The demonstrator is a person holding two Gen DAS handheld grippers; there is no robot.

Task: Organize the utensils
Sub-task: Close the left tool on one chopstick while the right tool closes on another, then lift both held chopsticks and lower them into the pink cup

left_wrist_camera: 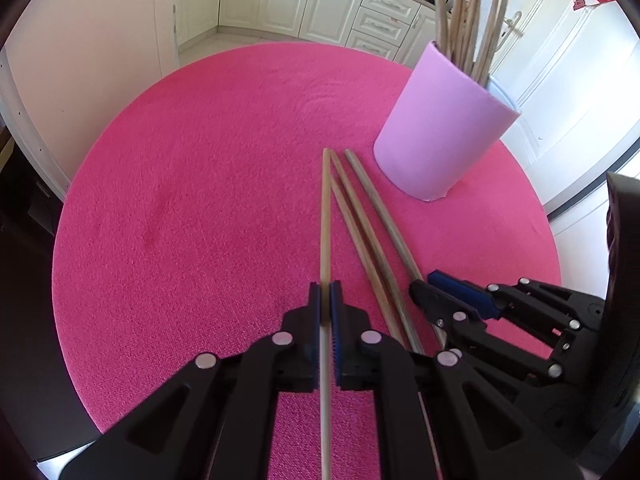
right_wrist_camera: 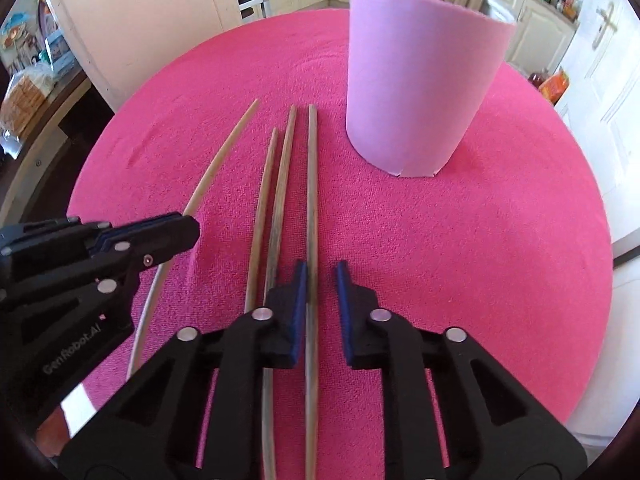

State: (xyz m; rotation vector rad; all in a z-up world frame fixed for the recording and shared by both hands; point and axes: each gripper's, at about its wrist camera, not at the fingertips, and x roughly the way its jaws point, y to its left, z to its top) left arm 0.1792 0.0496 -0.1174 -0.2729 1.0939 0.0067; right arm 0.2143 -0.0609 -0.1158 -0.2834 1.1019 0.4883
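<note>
Several wooden chopsticks lie side by side on the round pink tablecloth (left_wrist_camera: 192, 208). My left gripper (left_wrist_camera: 326, 286) is shut on the pale leftmost chopstick (left_wrist_camera: 326, 216), which runs straight out between its blue pads; the right wrist view shows this gripper (right_wrist_camera: 192, 226) and its chopstick (right_wrist_camera: 224, 156) at the left. My right gripper (right_wrist_camera: 320, 268) is shut on the rightmost, darker chopstick (right_wrist_camera: 312, 184), which lies tight along its left pad. It appears low at the right (left_wrist_camera: 426, 282) in the left wrist view. Two loose chopsticks (right_wrist_camera: 276, 176) rest between the held ones.
A tall pink cylindrical holder (right_wrist_camera: 416, 92) stands upright just beyond the chopstick tips to the right, with several chopsticks (left_wrist_camera: 468, 8) sticking out of its top. Cream kitchen cabinets (left_wrist_camera: 288, 0) and a white door (left_wrist_camera: 580, 80) surround the table.
</note>
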